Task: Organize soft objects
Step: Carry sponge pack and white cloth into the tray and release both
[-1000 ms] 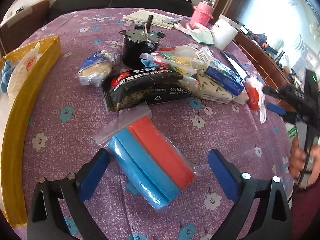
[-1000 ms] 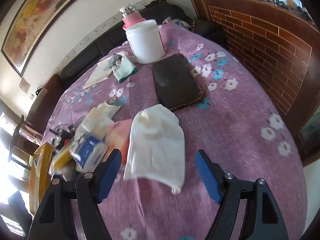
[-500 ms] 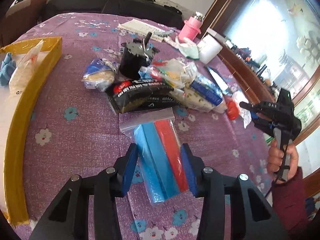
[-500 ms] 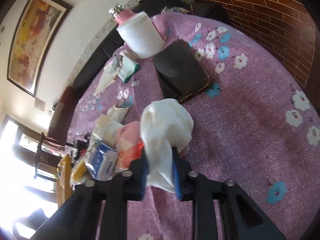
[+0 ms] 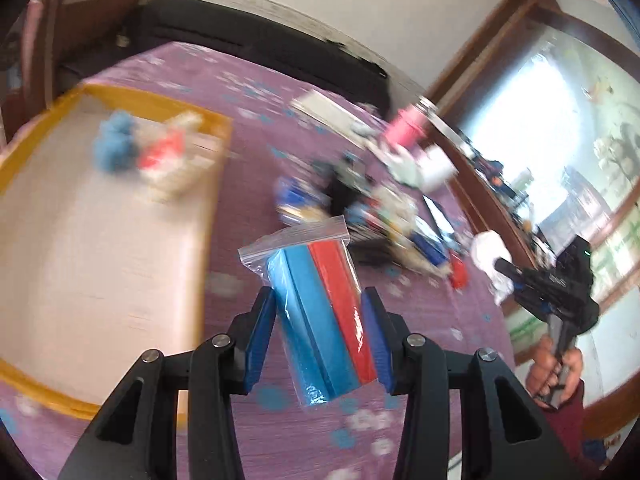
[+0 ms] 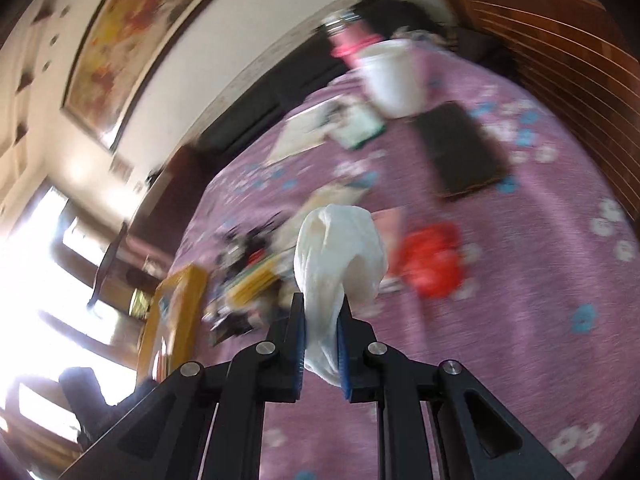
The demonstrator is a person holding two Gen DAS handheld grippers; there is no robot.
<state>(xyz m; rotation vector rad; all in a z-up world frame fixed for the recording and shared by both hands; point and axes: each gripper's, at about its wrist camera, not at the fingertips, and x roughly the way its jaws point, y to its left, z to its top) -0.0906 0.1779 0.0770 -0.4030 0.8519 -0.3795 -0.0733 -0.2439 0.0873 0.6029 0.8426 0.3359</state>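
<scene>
**Both grippers lifted clear of the table, each with a soft item in its jaws**

Since 1 second ago both tools have closed and come up off the purple flowered tablecloth (image 5: 248, 120): then the jaws stood wide around items lying flat, and now each item hangs in the air between blue pads.

Left gripper (image 5: 322, 338): its jaws have narrowed part-way and press on the 2 long sides of a clear zip bag of foam blocks (image 5: 316, 300), 2 blue and 1 red. The bag stands up and away from the fingers, zip edge farthest from the camera, above the cloth and just right of the yellow-rimmed tray (image 5: 218, 184). Inside that tray, towards its far end, lie a blue fluffy thing (image 5: 114, 148) and a red-and-white packet (image 5: 168, 156), both blurred.

Right gripper (image 6: 321, 340): its jaws have just been closing and are now nearly together, pinching the lower end of a white cloth (image 6: 340, 256), which bunches into a rounded lump above the pads and hangs a little below them. In the left wrist view the same tool shows at the right, carried in a person's hand (image 5: 554, 368), the cloth at its tip.

Below and behind the cloth the table holds a red pouch (image 6: 432, 260), a dark phone (image 6: 460, 152), a white tub (image 6: 394, 76) and a pink bottle (image 6: 352, 40). A blurred heap of packets (image 5: 376, 208) lies in the middle of the table; its single items cannot be told apart.
</scene>
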